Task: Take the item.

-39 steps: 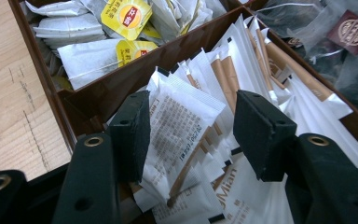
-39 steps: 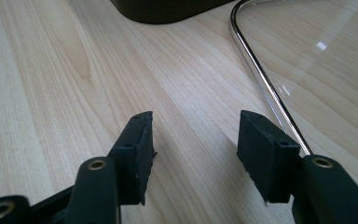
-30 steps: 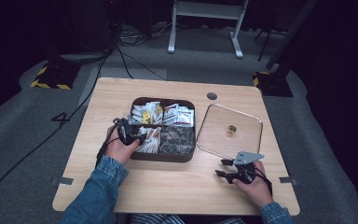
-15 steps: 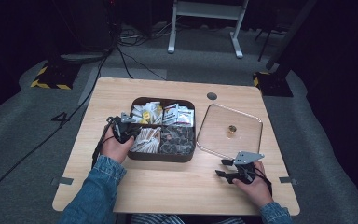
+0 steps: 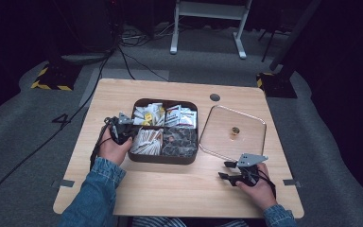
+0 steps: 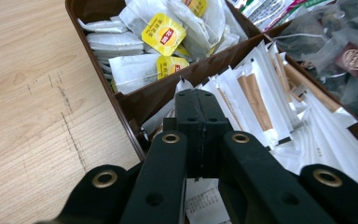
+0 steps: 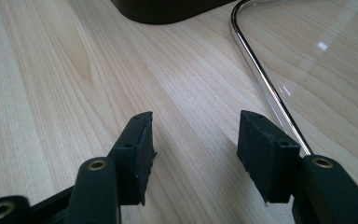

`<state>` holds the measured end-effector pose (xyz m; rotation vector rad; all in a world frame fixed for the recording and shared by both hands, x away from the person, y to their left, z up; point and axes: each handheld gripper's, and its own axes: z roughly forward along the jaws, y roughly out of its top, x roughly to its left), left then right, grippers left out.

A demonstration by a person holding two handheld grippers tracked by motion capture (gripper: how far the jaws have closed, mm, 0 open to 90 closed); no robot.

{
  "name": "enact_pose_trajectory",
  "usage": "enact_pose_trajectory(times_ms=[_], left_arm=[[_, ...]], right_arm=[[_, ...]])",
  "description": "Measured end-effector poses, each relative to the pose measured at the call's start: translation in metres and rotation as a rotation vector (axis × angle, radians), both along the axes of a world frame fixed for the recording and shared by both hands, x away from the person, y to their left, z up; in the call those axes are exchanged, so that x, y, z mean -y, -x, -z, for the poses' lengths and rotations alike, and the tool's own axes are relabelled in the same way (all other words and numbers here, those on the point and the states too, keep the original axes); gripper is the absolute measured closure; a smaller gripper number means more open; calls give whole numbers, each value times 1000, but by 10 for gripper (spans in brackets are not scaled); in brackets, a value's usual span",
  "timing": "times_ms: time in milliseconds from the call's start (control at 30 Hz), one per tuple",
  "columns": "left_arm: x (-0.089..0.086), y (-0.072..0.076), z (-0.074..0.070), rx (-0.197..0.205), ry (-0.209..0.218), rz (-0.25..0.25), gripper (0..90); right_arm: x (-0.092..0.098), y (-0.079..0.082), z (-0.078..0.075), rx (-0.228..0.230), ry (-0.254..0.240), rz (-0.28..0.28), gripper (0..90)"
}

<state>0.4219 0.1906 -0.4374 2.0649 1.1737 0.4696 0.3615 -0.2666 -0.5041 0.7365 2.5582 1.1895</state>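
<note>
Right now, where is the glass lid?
In the high view the glass lid lies flat on the table, just right of the brown box, ahead of the right hand-held gripper.

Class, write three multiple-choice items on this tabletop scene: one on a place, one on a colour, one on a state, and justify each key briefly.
1. Where does the glass lid lie?
A. on the box
B. on the table right of the box
C. on the floor

2. What colour are the tags on the tea bags?
A. yellow
B. blue
C. green

3. How do the right tongs stand?
A. shut on a sachet
B. shut, empty
C. open, empty

Key: 1 B, the lid rests flat beside the brown box. 2 A, the left gripper view shows yellow tags. 3 C, bare wood shows between the parted jaws.
</note>
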Motion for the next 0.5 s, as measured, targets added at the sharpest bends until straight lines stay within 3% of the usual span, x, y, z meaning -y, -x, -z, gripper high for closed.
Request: enact_pose_trajectory(times_ms=[200,500], left_arm=[[-5,7,-14,27,38,10,897],[-1,19,-35,47,150,70,897]], right_arm=[[0,0,0,0,-1,0,461],[0,0,0,0,0,0,461]])
